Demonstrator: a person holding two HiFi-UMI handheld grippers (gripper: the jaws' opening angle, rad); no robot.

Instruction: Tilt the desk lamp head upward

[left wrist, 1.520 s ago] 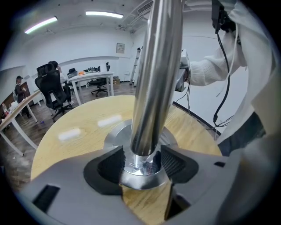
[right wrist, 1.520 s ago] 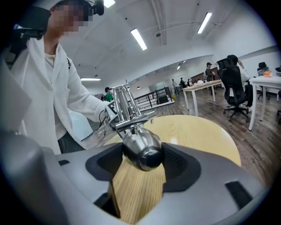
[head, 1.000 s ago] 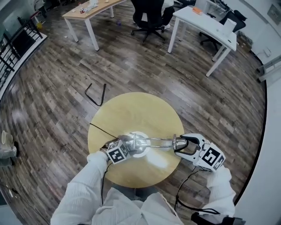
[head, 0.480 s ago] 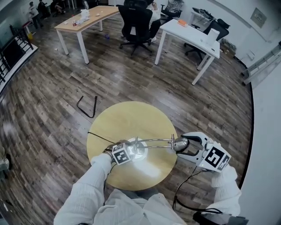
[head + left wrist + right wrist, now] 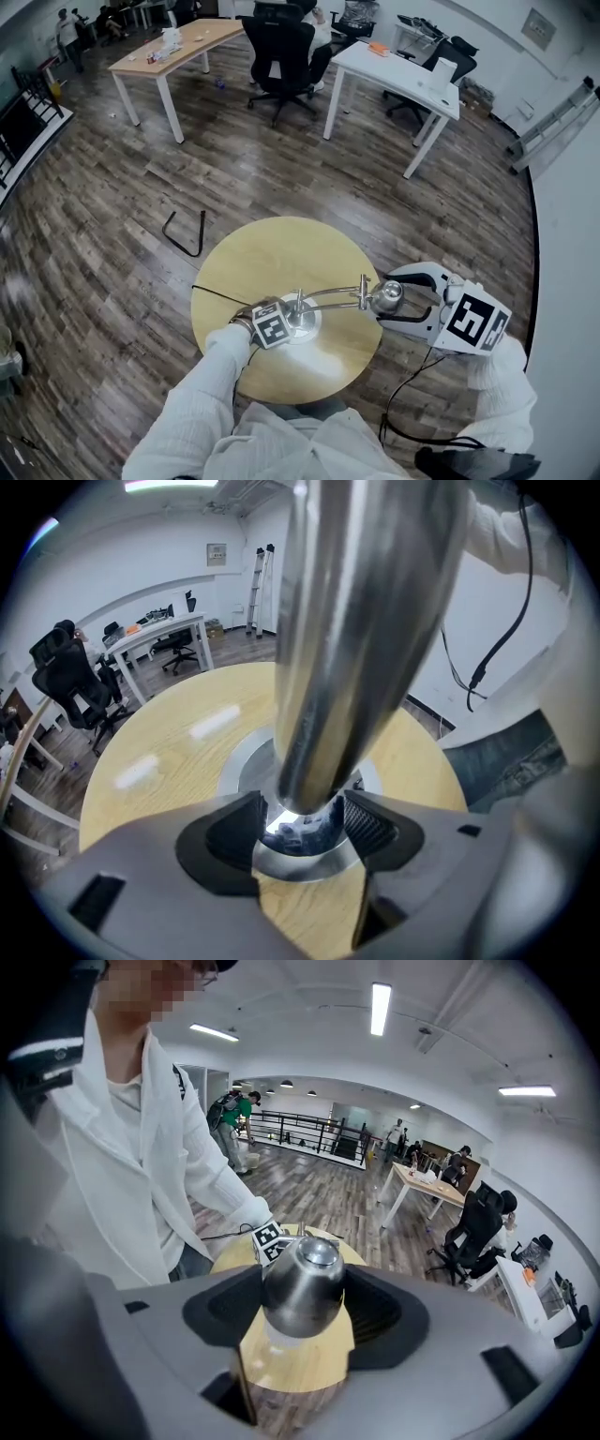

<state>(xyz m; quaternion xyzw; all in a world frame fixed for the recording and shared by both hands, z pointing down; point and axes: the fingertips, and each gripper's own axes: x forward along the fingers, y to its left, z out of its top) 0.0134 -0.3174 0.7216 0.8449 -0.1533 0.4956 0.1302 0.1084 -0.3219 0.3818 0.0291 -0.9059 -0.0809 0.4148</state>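
One chrome desk lamp [image 5: 333,296] is standing on one round wooden table [image 5: 272,248], w/ its lamp base [image 5: 314,328] sitting toward the person's side. The left gripper [image 5: 296,317] is clamping narrow on the lamp post [image 5: 361,621] just above the base, one pad pressing each side. The right gripper [image 5: 388,298] is holding the lamp head [image 5: 302,1283] btw. its two jaws, over the table's right rim. Each gripper is carrying one marker cube [image 5: 478,321] showing b&w square patterns. A framed sheet [image 5: 217,553] is hanging on the wall in the left gripper view, print too small to read. Bkgd: two desks, a wooden-top desk [image 5: 169,47] & a white desk [image 5: 394,70], plus two black office chairs [image 5: 281,42] and one ladder [image 5: 553,117] by the right wall. One black cord [image 5: 220,294] is trailing off the table's left side
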